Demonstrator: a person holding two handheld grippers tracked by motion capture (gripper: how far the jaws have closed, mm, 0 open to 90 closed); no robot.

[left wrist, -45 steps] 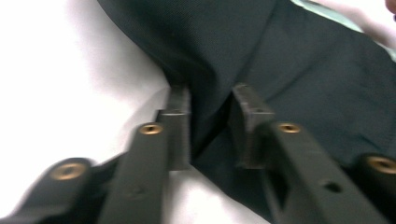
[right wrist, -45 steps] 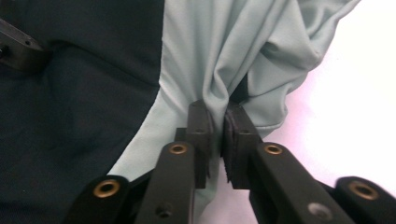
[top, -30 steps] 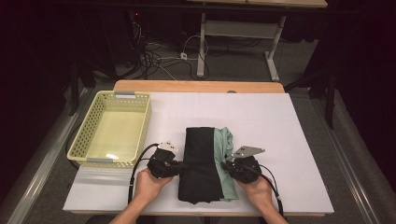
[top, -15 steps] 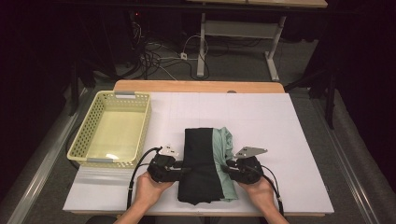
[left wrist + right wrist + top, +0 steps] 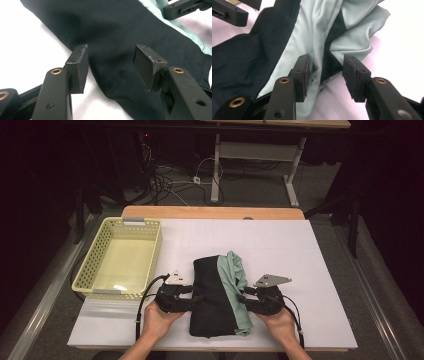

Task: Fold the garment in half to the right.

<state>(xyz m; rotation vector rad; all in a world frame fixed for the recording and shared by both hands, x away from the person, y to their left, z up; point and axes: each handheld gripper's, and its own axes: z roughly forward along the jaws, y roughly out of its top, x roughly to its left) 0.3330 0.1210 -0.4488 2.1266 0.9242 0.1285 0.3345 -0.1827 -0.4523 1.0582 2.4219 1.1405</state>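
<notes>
I am holding the left gripper (image 5: 196, 301) and right gripper (image 5: 241, 301) at opposite long edges of the folded garment (image 5: 216, 295) — lying lengthwise beside the basket (image 5: 152, 254) — jaws just spreading, pinching nothing.

Dim room, grey floor (image 5: 260, 195), tangled cables (image 5: 165, 182), white table frame (image 5: 252, 152) behind, wooden table edge (image 5: 212, 212).

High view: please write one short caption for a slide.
Two hand-held grippers, left gripper and right gripper, open beside a folded black-and-green garment; yellow basket nearby.
</notes>
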